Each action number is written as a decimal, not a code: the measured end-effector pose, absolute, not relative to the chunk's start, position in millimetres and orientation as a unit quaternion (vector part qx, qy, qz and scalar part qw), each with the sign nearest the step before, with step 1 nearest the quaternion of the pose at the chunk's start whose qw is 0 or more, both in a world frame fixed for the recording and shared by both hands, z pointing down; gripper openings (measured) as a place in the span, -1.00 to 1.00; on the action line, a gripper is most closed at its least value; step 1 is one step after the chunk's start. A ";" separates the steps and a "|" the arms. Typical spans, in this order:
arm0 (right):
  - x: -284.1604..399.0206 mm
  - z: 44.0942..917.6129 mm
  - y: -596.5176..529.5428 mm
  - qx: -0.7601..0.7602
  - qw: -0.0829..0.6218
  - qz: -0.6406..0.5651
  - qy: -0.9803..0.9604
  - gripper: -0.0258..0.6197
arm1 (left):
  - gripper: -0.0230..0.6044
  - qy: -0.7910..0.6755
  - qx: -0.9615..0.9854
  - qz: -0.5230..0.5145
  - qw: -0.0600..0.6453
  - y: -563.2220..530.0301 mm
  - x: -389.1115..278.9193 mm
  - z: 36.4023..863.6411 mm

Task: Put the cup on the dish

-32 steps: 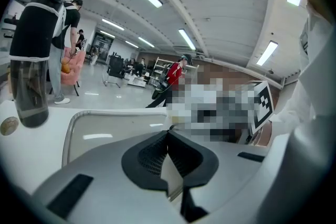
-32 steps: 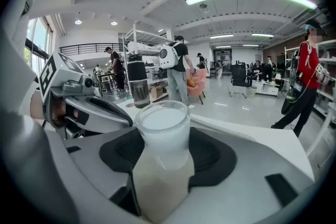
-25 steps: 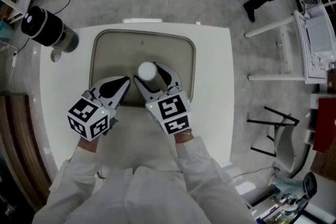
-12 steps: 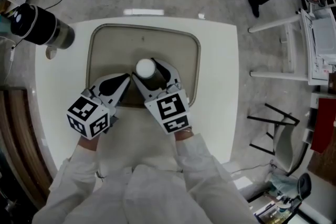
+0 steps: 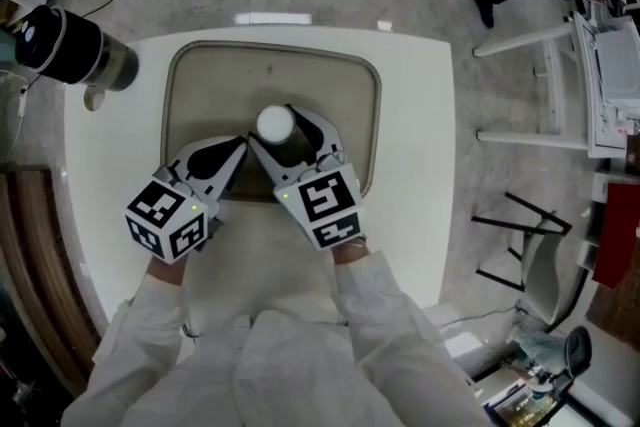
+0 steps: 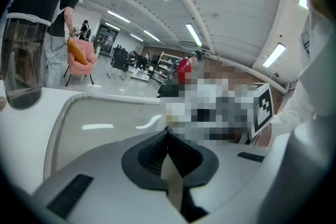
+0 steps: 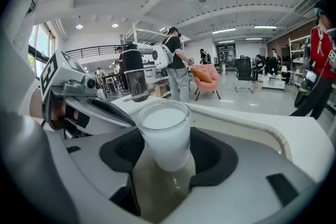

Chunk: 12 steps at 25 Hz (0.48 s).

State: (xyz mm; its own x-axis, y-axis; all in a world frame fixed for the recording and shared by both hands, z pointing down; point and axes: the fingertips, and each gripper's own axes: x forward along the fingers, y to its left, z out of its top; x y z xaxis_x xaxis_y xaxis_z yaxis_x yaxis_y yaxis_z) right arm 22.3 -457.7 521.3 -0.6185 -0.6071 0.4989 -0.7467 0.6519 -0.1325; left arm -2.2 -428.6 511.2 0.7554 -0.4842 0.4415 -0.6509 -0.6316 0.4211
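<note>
A white cup (image 5: 275, 122) with a frosted glass wall (image 7: 165, 134) stands upright between the jaws of my right gripper (image 5: 277, 131), which is shut on it. In the head view it is over the near half of the beige dish (image 5: 200, 85), a shallow tray with rounded corners; whether the cup touches it I cannot tell. The dish's rim (image 7: 262, 134) runs behind the cup. My left gripper (image 5: 238, 149) is shut and empty (image 6: 167, 134), just left of the cup at the dish's near edge (image 6: 94, 118).
The dish lies on a white table (image 5: 415, 115). A dark cylindrical jug (image 5: 65, 45) stands at the table's far left corner, with a small pale object (image 5: 97, 100) beside it. A white rack (image 5: 600, 85) and black stands (image 5: 520, 235) are on the floor to the right.
The view has shifted slightly. Both grippers and the cup keep nearly the same places over the dish's near half.
</note>
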 end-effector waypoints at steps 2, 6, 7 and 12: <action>22.1 521.3 -457.9 0.383 0.207 0.169 -0.884 -0.08 | -0.90 -0.320 0.891 0.144 0.289 -428.8 -2.6 511.5; 22.0 521.8 -456.6 0.380 0.204 0.174 -0.885 -0.08 | -0.90 -0.324 0.888 0.147 0.290 -426.3 -4.6 512.6; 22.8 522.5 -454.2 0.379 0.205 0.175 -0.886 -0.08 | -0.90 -0.325 0.888 0.149 0.289 -423.3 -4.3 513.3; 29.3 525.1 -445.4 0.384 0.203 0.189 -0.881 -0.08 | -0.90 -0.329 0.887 0.149 0.288 -413.3 -3.2 512.9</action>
State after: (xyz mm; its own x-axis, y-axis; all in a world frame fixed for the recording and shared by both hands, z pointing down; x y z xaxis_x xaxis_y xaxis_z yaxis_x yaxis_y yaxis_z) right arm 29.3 -445.4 525.1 -0.6230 -0.5990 0.5030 -0.7527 0.6341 -0.1772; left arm -3.2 -413.3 512.9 0.7395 -0.4969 0.4540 -0.6688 -0.6183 0.4127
